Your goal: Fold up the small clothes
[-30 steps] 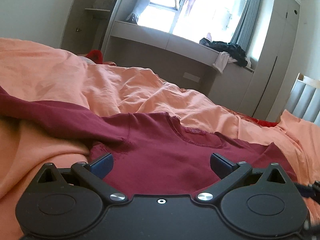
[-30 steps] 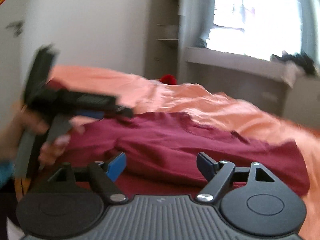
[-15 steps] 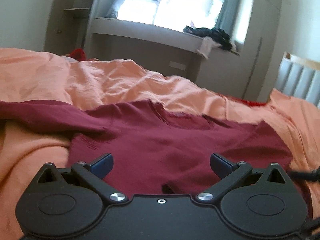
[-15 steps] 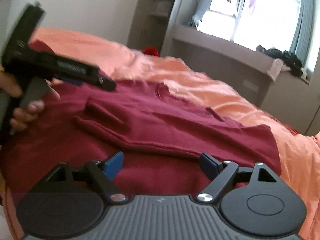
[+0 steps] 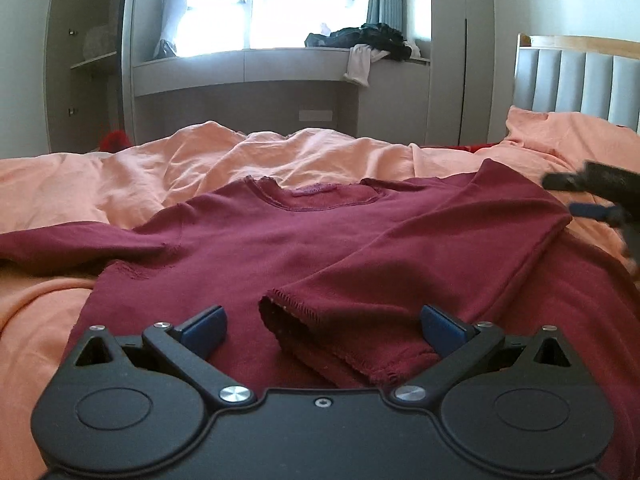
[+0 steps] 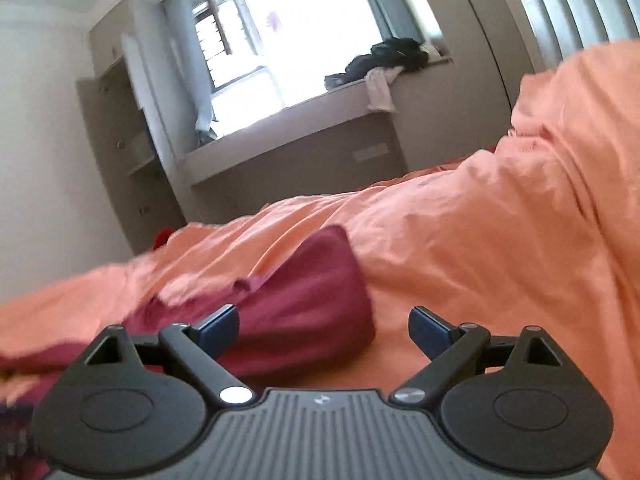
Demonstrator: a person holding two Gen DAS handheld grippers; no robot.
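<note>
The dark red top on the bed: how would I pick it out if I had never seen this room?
Start at the bed with the orange duvet. The dark red top lies spread on it, neckline toward the window, one sleeve folded across its front. It is the only dark garment on the pale bedding.

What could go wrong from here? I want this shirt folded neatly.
The sleeve folded across the shirt lies loose, held by neither gripper, so it may slide off. The other sleeve is not yet folded. The rumpled bedspread underneath may leave uneven creases.
</note>
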